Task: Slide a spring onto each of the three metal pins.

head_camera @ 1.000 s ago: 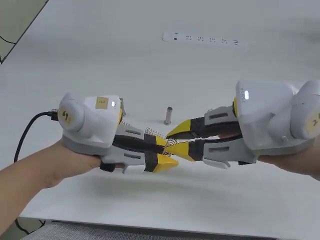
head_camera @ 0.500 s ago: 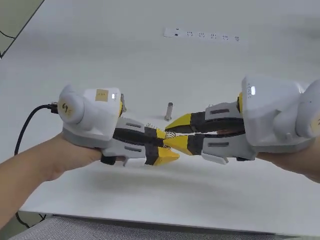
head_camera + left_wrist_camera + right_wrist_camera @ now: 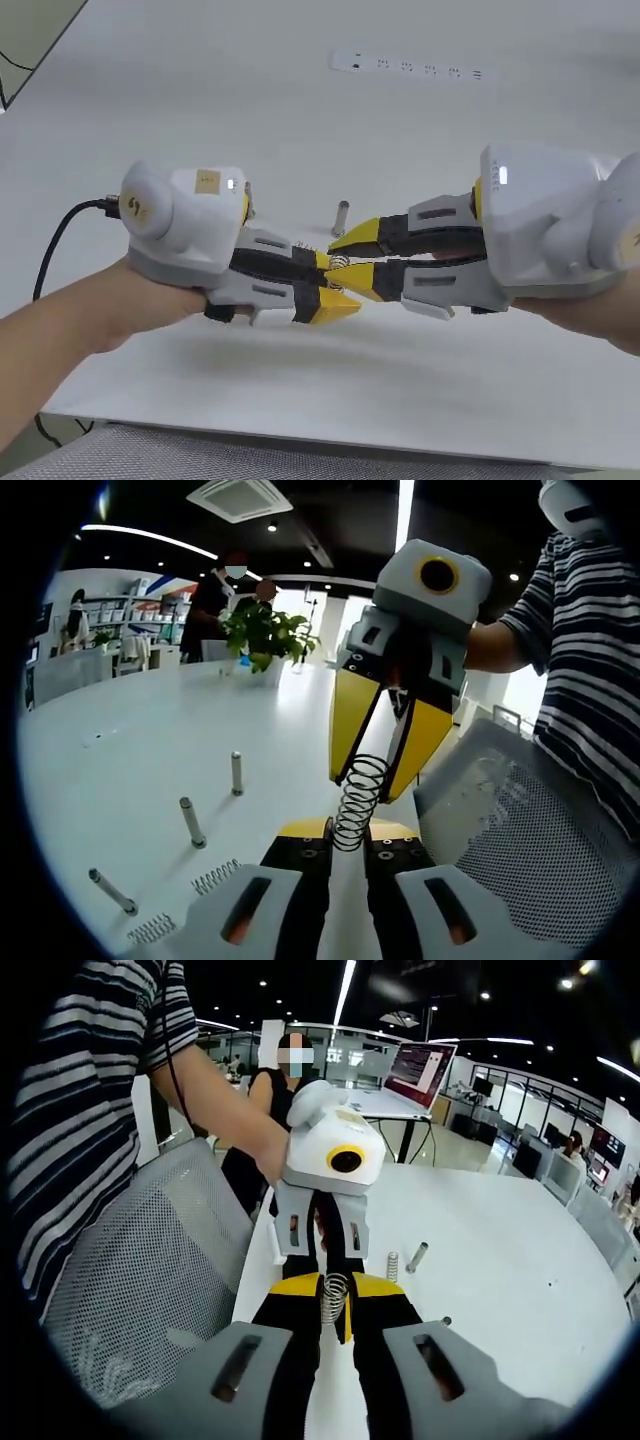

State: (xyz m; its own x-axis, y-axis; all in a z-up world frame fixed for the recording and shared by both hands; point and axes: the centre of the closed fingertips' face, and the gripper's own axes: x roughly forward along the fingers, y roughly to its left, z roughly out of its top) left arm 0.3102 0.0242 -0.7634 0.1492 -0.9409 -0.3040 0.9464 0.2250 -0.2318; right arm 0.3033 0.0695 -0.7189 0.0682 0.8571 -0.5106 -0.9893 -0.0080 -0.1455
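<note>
A small metal spring point(image 3: 358, 800) is held in the air between both grippers, which meet tip to tip. My left gripper point(image 3: 335, 300) is shut on one end of this spring point(image 3: 340, 266). My right gripper point(image 3: 348, 262) pinches the other end, with the coil point(image 3: 335, 1298) between its yellow pads. Three metal pins stand on the white table: one point(image 3: 237, 773), a second point(image 3: 191, 822) and a third point(image 3: 110, 892). Two loose springs lie near them, one point(image 3: 215, 877) and another point(image 3: 150, 928). One pin point(image 3: 342, 214) shows just behind the jaws.
A white power strip point(image 3: 415, 68) lies at the far side of the table. A black cable point(image 3: 60, 240) trails from the left gripper. A mesh chair back point(image 3: 520, 830) is close to the table edge. People stand far off in the room.
Both grippers have stayed tip to tip on the spring. The pair has risen slightly in the picture, partly from the camera moving.
</note>
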